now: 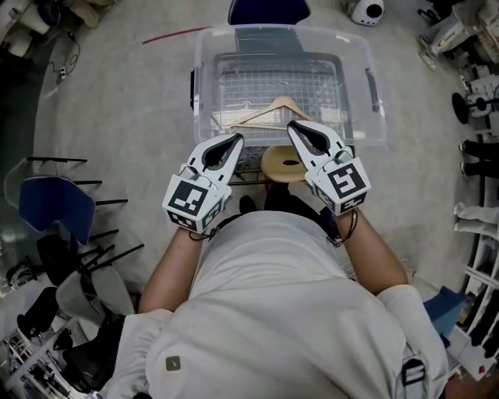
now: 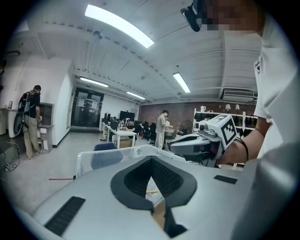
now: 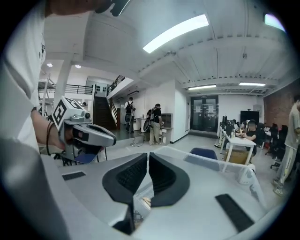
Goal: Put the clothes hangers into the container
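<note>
1. A person is holding both grippers side by side above the near edge of the clear container (image 1: 204, 93), with the tips pointing toward it.
2. The left gripper (image 1: 232, 140) is hovering over the container's near left corner. Its jaws are resting together at the tips, and nothing is sitting between them.
3. The right gripper (image 1: 295, 126) is hovering over the middle of the near edge. Its jaws are pressing nearly flat against each other with only a thin slit showing, and they are carrying nothing.
4. A wooden hanger (image 1: 257, 112) is lying flat inside the container on a wire rack (image 1: 249, 78). It is sitting toward the near wall, with its hook end pointing to the far wall.
5. The hanger's right arm is showing just beyond the right gripper's tip, and neither gripper is clamping it.
6. A round wooden stool (image 1: 282, 165) is standing just outside the container's near wall, showing between the two grippers.
7. A blue chair (image 1: 269, 9) is standing just beyond the container's far wall.
</note>
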Tool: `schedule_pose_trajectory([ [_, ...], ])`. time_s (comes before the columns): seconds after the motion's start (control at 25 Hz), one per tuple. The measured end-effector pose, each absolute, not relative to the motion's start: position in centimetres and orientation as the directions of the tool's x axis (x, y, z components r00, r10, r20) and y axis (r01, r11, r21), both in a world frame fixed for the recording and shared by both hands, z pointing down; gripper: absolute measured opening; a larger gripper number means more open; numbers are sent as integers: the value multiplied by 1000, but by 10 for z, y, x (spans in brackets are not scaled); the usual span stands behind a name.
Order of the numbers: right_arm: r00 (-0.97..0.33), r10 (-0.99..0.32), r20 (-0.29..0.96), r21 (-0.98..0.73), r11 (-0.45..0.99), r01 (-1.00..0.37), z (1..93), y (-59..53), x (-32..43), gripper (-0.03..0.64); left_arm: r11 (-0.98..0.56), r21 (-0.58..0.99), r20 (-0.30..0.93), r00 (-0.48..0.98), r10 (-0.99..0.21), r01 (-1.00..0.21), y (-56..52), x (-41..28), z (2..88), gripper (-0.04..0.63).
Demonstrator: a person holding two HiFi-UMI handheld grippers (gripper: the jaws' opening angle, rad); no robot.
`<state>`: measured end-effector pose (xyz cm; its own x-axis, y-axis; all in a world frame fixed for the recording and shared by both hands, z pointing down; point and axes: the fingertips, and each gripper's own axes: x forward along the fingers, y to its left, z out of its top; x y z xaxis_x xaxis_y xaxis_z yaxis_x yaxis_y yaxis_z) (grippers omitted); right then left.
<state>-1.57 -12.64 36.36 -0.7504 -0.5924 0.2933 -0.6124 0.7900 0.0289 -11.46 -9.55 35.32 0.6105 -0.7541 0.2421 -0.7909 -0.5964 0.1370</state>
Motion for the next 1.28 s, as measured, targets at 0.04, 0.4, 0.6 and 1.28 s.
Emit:
schedule_pose_trajectory([
  [0.04,-756,-589,285,22,793,-609,360,-118,-16,28,-601,134,237,614,-753,-788,-91,-116,350,17],
  [0.4,-749,-616,243,37,778,-627,336,-66,2,20,-646,123,210,656,-725,-753,-61,-113,336,17],
  [0.6,-741,-631,232,26,765,-644,333,-48,20,20,-654,123,208,664,-719,-747,-52,-102,336,17],
  [1.28,-804,-558,206,1,822,-570,327,-24,128,20,-575,110,226,584,-780,-811,-28,0,324,17],
])
